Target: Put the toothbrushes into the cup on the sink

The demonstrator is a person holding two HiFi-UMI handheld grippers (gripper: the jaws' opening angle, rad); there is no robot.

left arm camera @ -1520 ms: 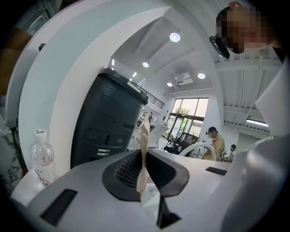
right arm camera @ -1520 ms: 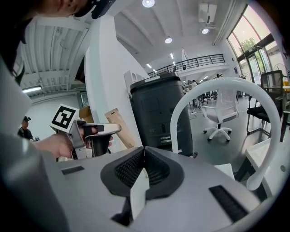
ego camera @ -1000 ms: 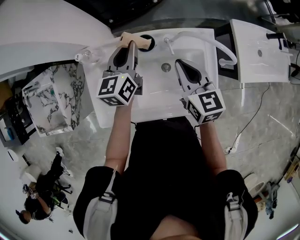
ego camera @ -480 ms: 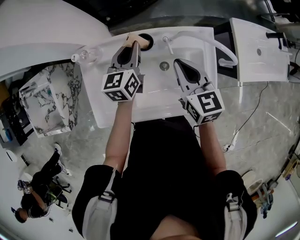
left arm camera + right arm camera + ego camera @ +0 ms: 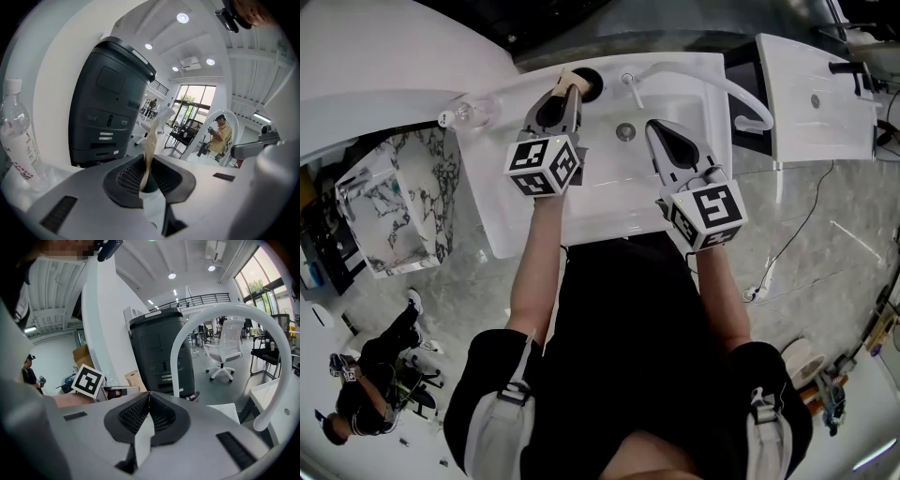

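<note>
In the head view my left gripper (image 5: 566, 92) is at the back left corner of the white sink (image 5: 694, 84), shut on a thin beige toothbrush (image 5: 566, 75). The brush's far end reaches the left rim of the dark round cup (image 5: 592, 82). In the left gripper view the toothbrush (image 5: 150, 147) sticks out from between the closed pads of that gripper (image 5: 146, 180), and the cup is hidden. My right gripper (image 5: 652, 127) hovers over the basin near the drain (image 5: 625, 132), shut with nothing in it. The right gripper view shows its pads (image 5: 140, 416) pressed together.
A clear plastic bottle (image 5: 469, 112) lies left of the cup on the sink's ledge, also visible as the bottle (image 5: 18, 136). The faucet (image 5: 630, 87) stands behind the drain. A white hose (image 5: 752, 101) arcs at the right, with a second basin (image 5: 816, 94) beyond. A dark cabinet (image 5: 110, 103) stands behind.
My left gripper has carried the toothbrush a little right and away from me, toward the cup. The right gripper has barely shifted.
</note>
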